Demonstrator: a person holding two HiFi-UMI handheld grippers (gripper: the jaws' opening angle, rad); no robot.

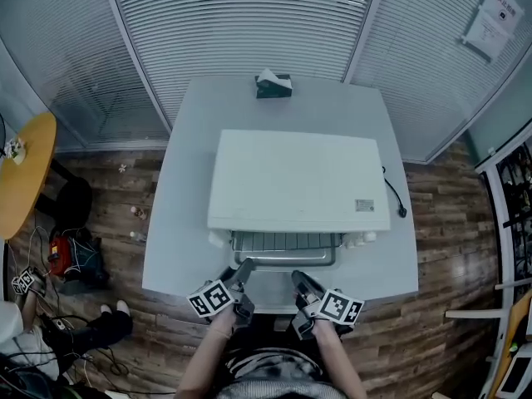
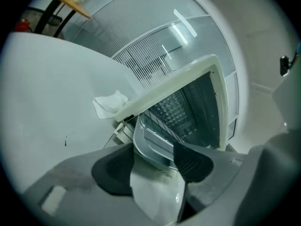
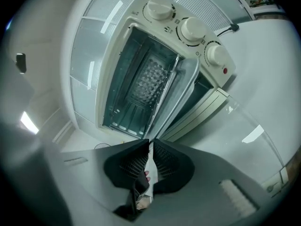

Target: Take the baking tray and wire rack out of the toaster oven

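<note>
- The right tongs (image 3: pixel 150 149) are pressed almost together, pinching the near rim of the baking tray (image 3: pixel 178 89). The tray runs edge-on from them up toward the middle of that frame.
- The left tongs (image 2: pixel 153 163) stand spread, with the tray's near lip between the pads. The pads do not look to be pressing on it.
- In the lower middle of the head view, the tray sits partway out of the mouth of the toaster oven (image 1: pixel 295 177), above the lowered glass door (image 1: pixel 270 289).
- Ribbed bars at the oven mouth read as the wire rack (image 1: pixel 283 241). I cannot tell whether it lies on the tray or in its own slot.
- The oven stands on the white counter (image 1: pixel 179 198), with a tissue box (image 1: pixel 273 84) at the far edge, top middle.
- The step in hand looks like drawing the tray out, with one side gripped and the other only straddled.
- The next move likely calls for closing the left tongs on the lip. Both hands would then pull evenly and level toward the bottom of the head view, clear of the door.
</note>
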